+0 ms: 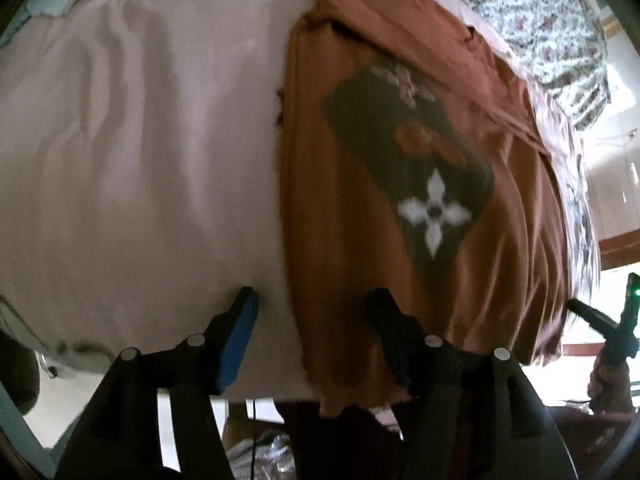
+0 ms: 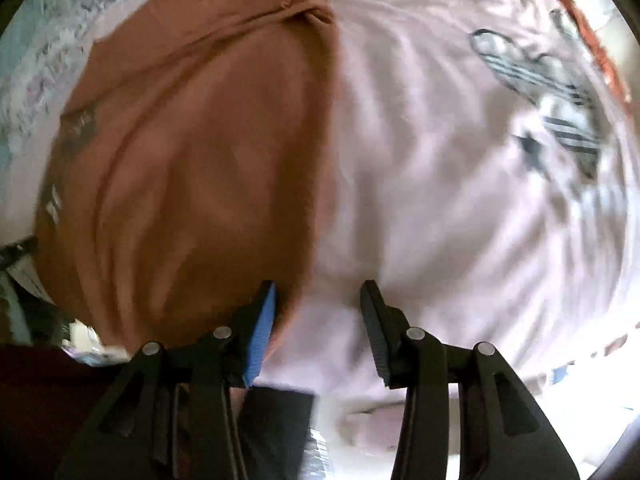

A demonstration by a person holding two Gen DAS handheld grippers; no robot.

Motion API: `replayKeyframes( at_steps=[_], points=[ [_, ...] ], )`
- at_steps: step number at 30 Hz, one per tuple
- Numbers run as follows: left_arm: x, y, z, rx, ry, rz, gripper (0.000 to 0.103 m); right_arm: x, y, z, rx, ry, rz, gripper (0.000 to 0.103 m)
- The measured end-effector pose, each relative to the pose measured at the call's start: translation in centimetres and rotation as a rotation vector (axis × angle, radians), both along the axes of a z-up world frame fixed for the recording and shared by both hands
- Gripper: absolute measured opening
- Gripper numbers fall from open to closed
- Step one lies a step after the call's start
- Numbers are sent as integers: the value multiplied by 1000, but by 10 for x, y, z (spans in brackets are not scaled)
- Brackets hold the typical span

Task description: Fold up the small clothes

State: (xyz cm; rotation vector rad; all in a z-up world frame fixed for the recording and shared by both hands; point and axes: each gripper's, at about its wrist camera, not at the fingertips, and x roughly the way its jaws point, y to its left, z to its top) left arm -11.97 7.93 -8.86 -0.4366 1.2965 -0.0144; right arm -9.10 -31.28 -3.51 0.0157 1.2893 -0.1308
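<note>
Your left tongs (image 1: pixel 312 312) and right tongs (image 2: pixel 318 300) both hang spread wide, pinching nothing. The rust-orange shirt (image 1: pixel 360 240) lies flat on a pale pink sheet (image 1: pixel 140 160) covering the bed, its near hem drooping over the bed's edge. A dark printed panel with a white flower (image 1: pixel 434 212) faces up. Both views are blurred, so you could well misjudge the hem and nip the sheet along with the shirt, dragging both into the fold. The sheet is wrinkled and carries striped prints (image 2: pixel 560 92). A floral quilt (image 1: pixel 540 20) lies beyond; bright daylight enters at the right.
</note>
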Motion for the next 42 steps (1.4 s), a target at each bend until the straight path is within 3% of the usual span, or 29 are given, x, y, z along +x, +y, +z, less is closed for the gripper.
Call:
replayKeyframes(
  at_steps=[3,8,10,13,15,17,18,20,21,24,26,28,31,37,42],
  points=[
    [-15,-4,-7,-27,24,-22,64,-6,-8,7,68,-29,-34,52],
    [-32,-8,-21,-100,20,-62,64,-11,-21,-3,192,-48,-82,52],
    [-36,-3,-24,-134,6,-57,66,-14,-16,-14,253,-39,-71,53],
    [-42,4,-24,-192,-5,-49,63,-18,-11,-17,267,-57,-37,57],
    [-40,4,-24,-194,-7,-57,49,-18,-8,-17,283,-65,-18,57],
    [-38,3,-24,-189,-12,-71,17,-19,-7,-18,286,-70,-6,55],
    [-35,4,-23,-198,-15,-78,12,-20,-6,-19,282,-71,-5,50],
    [-33,5,-19,-183,-29,-89,5,-24,-14,-17,280,-69,-6,21],
    [-32,4,-14,-164,-47,-100,5,-24,-19,-16,324,-72,-26,2],
    [-33,9,-3,-171,-91,-101,4,-33,-38,-7,404,-128,-78,2],
    [-31,12,-7,-178,-73,-98,5,-37,-44,-11,442,-130,-109,2],
    [-28,13,-19,-194,-23,-105,10,-37,-48,-20,489,-108,-133,4],
    [-27,13,-24,-219,-21,-114,15,-38,-52,-30,543,-65,-170,4],
    [-22,7,-31,-283,-10,-145,16,-39,-46,-34,573,-34,-159,5],
    [-18,-6,-21,-209,-36,-219,5,-29,-29,-33,539,-38,-114,5]
  ],
)
